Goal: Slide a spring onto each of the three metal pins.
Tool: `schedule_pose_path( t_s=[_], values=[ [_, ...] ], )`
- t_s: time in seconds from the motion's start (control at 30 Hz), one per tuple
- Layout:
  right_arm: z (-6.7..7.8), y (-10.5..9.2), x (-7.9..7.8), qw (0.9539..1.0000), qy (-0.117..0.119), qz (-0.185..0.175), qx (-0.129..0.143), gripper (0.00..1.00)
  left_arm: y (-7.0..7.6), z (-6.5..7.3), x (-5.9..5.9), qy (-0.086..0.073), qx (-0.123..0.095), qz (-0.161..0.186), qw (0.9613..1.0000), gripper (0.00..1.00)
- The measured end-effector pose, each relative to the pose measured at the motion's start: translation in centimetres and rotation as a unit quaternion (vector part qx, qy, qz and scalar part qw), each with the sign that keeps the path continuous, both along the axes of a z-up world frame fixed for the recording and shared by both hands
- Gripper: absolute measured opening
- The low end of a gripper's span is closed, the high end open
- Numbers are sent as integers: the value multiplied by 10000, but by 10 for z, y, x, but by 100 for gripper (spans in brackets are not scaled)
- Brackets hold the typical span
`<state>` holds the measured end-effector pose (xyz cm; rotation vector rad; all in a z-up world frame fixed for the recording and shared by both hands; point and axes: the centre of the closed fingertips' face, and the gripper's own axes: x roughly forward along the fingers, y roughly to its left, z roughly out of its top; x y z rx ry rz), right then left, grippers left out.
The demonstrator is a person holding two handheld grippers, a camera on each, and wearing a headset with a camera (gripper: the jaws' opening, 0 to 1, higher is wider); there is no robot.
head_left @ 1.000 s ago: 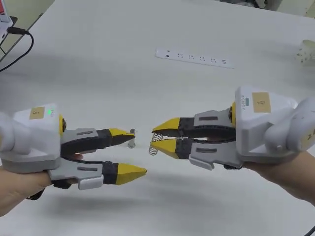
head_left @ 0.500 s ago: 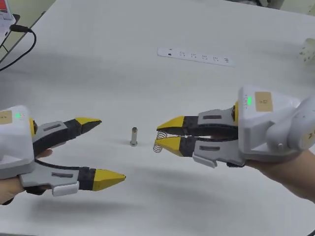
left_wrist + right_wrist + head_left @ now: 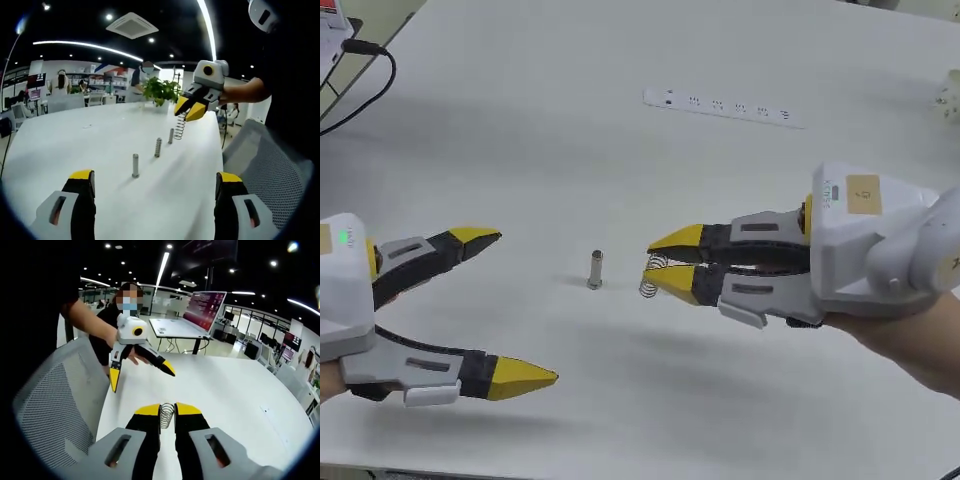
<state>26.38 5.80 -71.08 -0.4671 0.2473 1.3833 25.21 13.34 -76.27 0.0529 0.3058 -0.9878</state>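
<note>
A bare metal pin [image 3: 596,270] stands upright on the white table [image 3: 570,150]. To its right, my right gripper [image 3: 663,263] is shut on a spring [image 3: 652,276] that hangs just off the table. In the right gripper view the spring [image 3: 167,415] sits pinched between the yellow tips. My left gripper [image 3: 506,307] stands open well left of the pin, with nothing between its jaws. In the left gripper view the bare pin [image 3: 135,165] is nearest. Behind it a second pin [image 3: 158,147] looks wrapped in a spring, then a third pin [image 3: 171,136], with the held spring [image 3: 180,126] above it.
A white power strip [image 3: 723,107] lies at the far side of the table. A black cable [image 3: 372,85] runs off the left edge. A grey mesh chair [image 3: 55,400] stands by the near edge. People stand far off in the room.
My left gripper has pulled back to the left, away from the pin, and its jaws have spread wider. The right gripper keeps the spring beside the pin.
</note>
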Motion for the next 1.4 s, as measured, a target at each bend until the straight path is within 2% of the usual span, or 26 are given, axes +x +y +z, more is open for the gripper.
schedule_pose_path(
  t_s=[0.57,0.8,1.03,1.4],
  values=[
    [1,22,25,9999,-106,4,-55,7,11,-2,-3,46,-42,151,9999,98],
    [-6,29,30,9999,-29,54,-85,7,12,-4,-6,73,-48,171,9998,98],
    [-22,35,34,9998,77,17,-185,7,11,-3,-7,77,-57,173,9998,98],
    [-19,44,52,9997,194,-153,-50,7,9,-3,-4,96,-71,195,9997,98]
  ],
)
